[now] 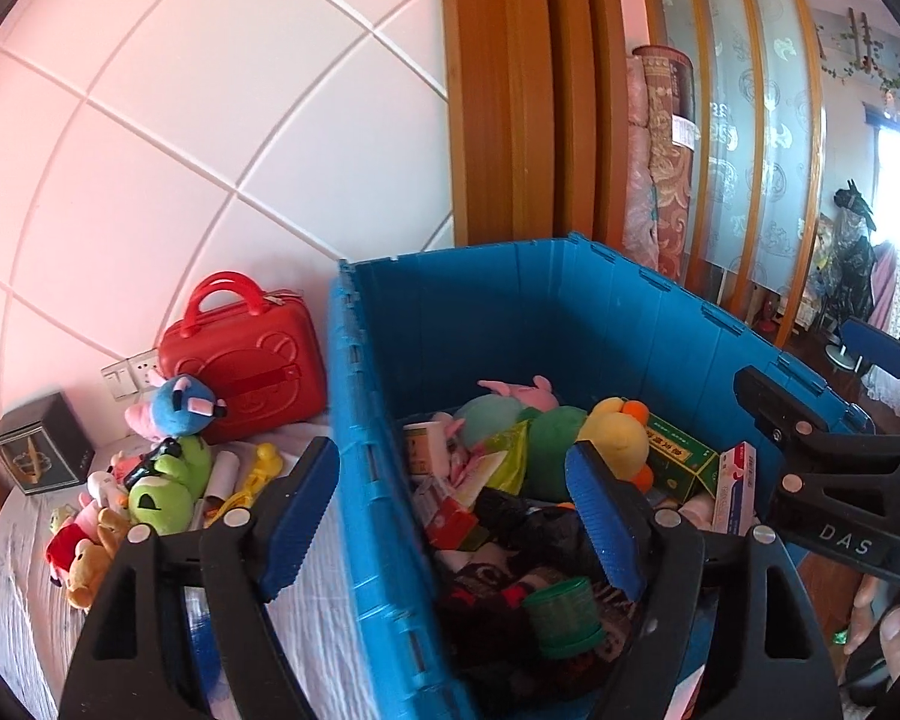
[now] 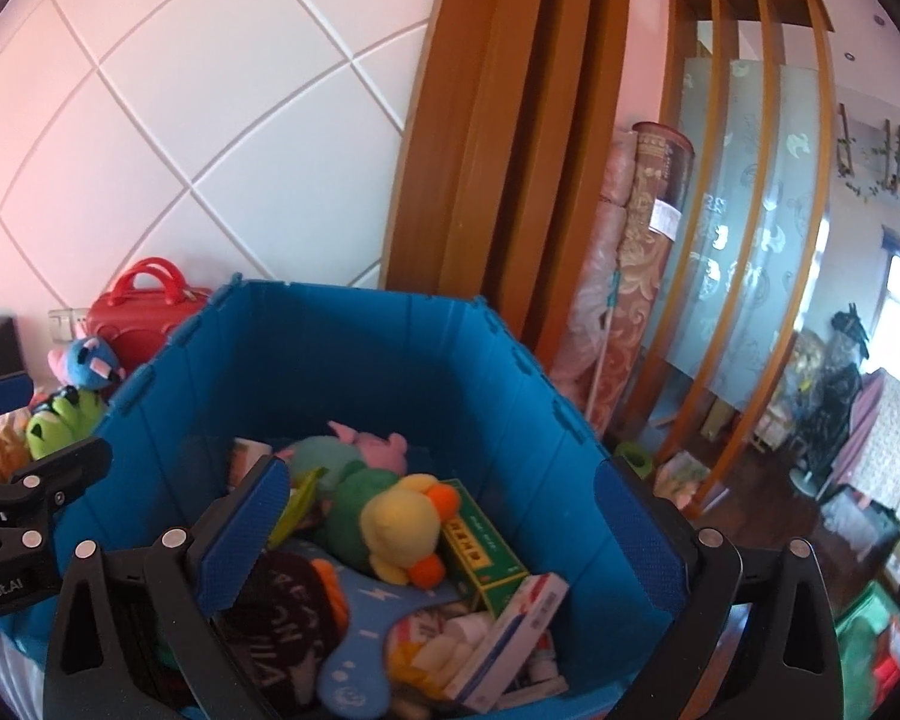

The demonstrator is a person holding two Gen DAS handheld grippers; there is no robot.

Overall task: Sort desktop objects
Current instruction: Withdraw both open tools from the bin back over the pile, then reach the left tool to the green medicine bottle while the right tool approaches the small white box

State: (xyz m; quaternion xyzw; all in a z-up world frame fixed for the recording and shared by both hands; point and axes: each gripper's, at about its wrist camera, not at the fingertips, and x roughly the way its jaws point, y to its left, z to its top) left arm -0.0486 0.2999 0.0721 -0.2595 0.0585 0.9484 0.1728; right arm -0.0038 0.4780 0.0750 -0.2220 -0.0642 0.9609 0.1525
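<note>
Above the blue crate [image 1: 510, 312], both tools gape empty: left tool [image 1: 456, 516], right tool [image 2: 444, 540]. Inside the crate, at its middle, lies a yellow duck plush [image 2: 405, 525], long axis running near-to-far, orange beak pointing far-right beside a green box [image 2: 480, 552].

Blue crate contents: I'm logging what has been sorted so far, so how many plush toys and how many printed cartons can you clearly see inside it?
Inside the blue crate, clearly visible only:
Plush toys: 3 (yellow duck, green plush, pink pig)
Printed cartons: 2 (green box, white box with red and blue print)
Total: 5
More lies half buried underneath, uncounted.
</note>
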